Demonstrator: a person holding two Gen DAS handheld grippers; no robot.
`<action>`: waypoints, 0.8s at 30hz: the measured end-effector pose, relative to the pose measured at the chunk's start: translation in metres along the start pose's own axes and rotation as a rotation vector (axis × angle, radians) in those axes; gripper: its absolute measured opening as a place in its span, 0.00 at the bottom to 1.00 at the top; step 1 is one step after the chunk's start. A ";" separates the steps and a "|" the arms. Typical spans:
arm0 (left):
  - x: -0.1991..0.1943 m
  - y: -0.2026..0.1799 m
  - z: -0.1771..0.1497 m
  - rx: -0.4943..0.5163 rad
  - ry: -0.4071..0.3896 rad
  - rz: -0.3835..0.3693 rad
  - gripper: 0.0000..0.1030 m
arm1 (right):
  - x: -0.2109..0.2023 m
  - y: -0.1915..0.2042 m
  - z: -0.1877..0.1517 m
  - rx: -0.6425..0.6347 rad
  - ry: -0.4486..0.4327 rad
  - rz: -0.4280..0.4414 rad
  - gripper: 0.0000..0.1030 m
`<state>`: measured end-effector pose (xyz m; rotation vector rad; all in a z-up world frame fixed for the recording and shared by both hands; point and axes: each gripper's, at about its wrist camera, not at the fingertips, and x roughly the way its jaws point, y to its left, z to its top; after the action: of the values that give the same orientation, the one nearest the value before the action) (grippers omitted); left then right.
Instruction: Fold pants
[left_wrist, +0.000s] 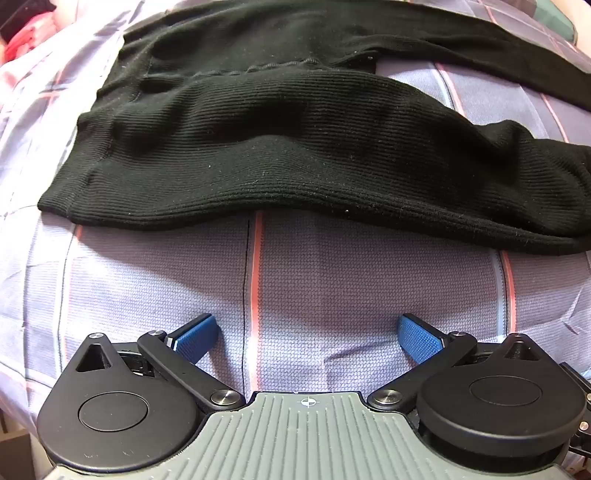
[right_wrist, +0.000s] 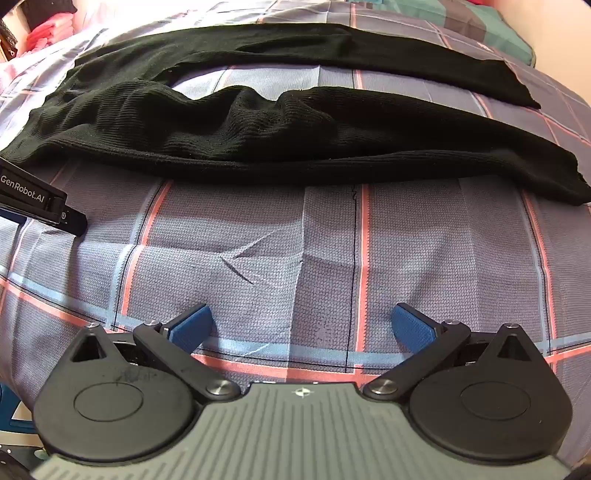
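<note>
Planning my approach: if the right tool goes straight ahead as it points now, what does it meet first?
Likely the near pant leg. The right tool is open, with only bare plaid sheet between it and the leg's front edge. Depth is unclear: angled down, it could press into the sheet first.

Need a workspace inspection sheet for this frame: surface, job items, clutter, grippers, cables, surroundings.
Surface: plaid bedsheet, lilac with pink and blue stripes, a few creases.
Job's things: black ribbed pants lying unfolded, legs spread apart with sheet showing between them; near leg rumpled.
Clutter: pink and red fabric at far left corner; teal pillow at far right.
Grippers: left gripper open, empty, short of the pants' near edge; right gripper open, empty, over bare sheet. The left unit's body shows at the right view's left edge.
Cables: nothing seen.
Surroundings: mostly out of frame.
</note>
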<state>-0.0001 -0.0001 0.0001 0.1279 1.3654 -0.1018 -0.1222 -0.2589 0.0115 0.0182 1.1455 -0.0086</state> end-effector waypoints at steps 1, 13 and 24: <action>0.000 0.000 0.000 -0.001 -0.002 -0.004 1.00 | 0.000 0.000 0.000 0.001 0.001 0.001 1.00; -0.007 -0.008 -0.004 0.003 0.009 0.001 1.00 | 0.001 0.001 0.002 0.000 0.013 0.001 1.00; 0.000 0.000 0.002 -0.001 0.013 -0.002 1.00 | 0.001 0.001 0.001 0.000 0.008 -0.001 1.00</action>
<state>0.0017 -0.0001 0.0000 0.1259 1.3782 -0.1022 -0.1214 -0.2583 0.0111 0.0180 1.1538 -0.0092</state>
